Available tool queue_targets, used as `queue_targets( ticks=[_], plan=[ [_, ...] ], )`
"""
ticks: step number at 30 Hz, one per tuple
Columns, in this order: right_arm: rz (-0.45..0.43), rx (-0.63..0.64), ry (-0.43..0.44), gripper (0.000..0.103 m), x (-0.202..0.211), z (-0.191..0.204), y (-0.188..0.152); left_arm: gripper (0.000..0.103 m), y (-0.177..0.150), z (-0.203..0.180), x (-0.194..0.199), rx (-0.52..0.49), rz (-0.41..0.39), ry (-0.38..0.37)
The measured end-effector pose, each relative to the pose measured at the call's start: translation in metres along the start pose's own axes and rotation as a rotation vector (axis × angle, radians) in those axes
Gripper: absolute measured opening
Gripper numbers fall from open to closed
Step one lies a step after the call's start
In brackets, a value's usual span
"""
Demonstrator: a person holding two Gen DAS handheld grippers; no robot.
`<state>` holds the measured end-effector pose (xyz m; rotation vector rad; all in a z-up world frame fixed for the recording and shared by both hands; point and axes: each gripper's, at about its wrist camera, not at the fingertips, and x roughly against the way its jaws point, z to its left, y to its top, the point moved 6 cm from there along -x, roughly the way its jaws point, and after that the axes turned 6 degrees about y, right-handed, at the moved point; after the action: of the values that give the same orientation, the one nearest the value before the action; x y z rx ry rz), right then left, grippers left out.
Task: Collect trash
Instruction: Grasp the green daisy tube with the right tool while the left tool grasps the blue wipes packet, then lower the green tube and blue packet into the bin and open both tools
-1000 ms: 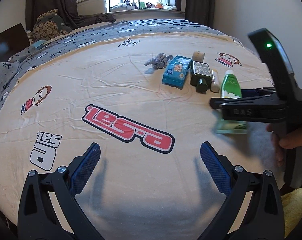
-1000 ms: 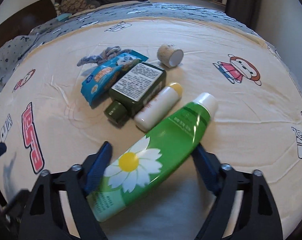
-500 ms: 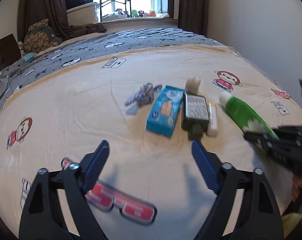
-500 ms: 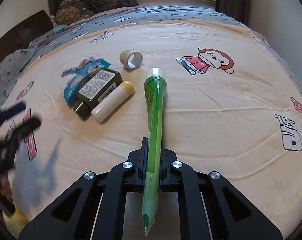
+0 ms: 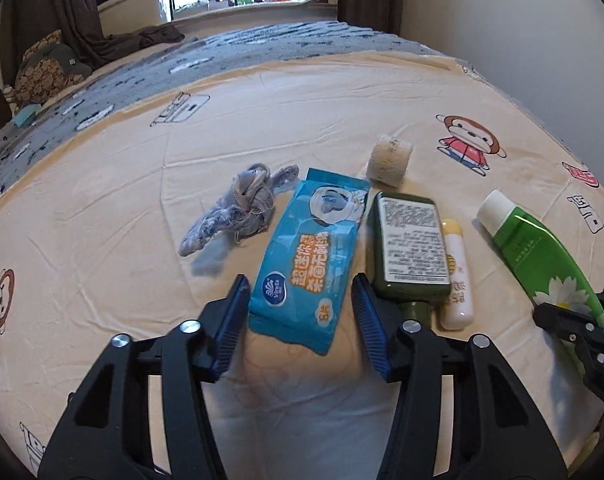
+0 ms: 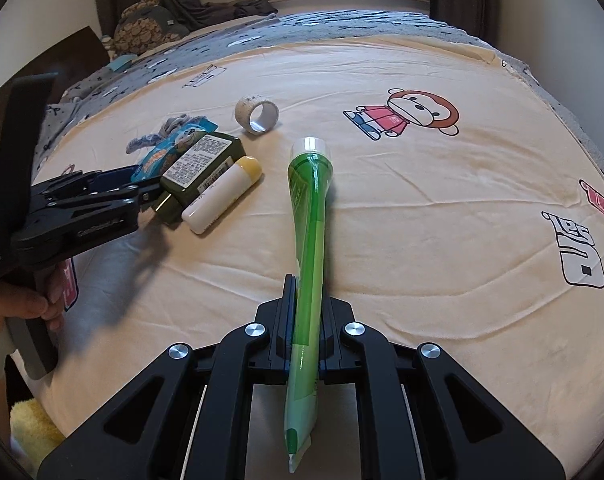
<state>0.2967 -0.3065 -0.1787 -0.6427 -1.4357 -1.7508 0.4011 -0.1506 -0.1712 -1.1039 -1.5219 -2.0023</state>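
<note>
Trash lies on a cream bedsheet. My left gripper (image 5: 299, 316) is open, its blue pads either side of the near end of a blue wipes packet (image 5: 310, 256). Left of the packet lies a grey knotted rag (image 5: 237, 208); right of it lie a dark green bottle (image 5: 408, 248), a small white tube with a yellow cap (image 5: 456, 276) and a tape roll (image 5: 390, 160). My right gripper (image 6: 308, 320) is shut on a green daisy-print tube (image 6: 312, 216), held on edge with its white cap pointing away; the tube also shows in the left wrist view (image 5: 542, 252).
The left gripper (image 6: 101, 196) shows in the right wrist view beside the green bottle (image 6: 197, 168). A grey blanket (image 5: 221, 56) covers the far bed. A white wall (image 5: 522, 20) runs along the right. A yellow towel (image 6: 33, 428) lies off the near edge.
My left gripper has moved forward and right over the sheet and now straddles the wipes packet. My right gripper closed on the green tube and turned it on edge.
</note>
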Motion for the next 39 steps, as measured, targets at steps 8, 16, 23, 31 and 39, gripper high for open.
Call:
queue_targets(
  ticks=[8,16,23,31,39],
  plan=[
    [-0.020,0.024,0.004,0.010,0.011,0.004,-0.006,0.038,-0.020,0.000,0.032,-0.039,-0.028,0.012],
    [-0.048,0.046,0.039,0.009,0.038,0.017,-0.028,0.036,-0.071,0.004,0.101,0.048,-0.069,-0.010],
    [-0.087,0.065,0.109,0.009,0.074,0.040,-0.071,0.036,-0.136,0.002,0.167,0.062,-0.123,-0.028],
    [-0.095,0.061,0.205,0.009,0.118,0.060,-0.140,0.036,-0.205,0.002,0.208,0.077,-0.111,-0.069],
    [-0.048,0.054,0.198,0.009,0.129,0.071,-0.198,0.036,-0.268,-0.026,0.218,0.089,-0.027,-0.162]
  ],
)
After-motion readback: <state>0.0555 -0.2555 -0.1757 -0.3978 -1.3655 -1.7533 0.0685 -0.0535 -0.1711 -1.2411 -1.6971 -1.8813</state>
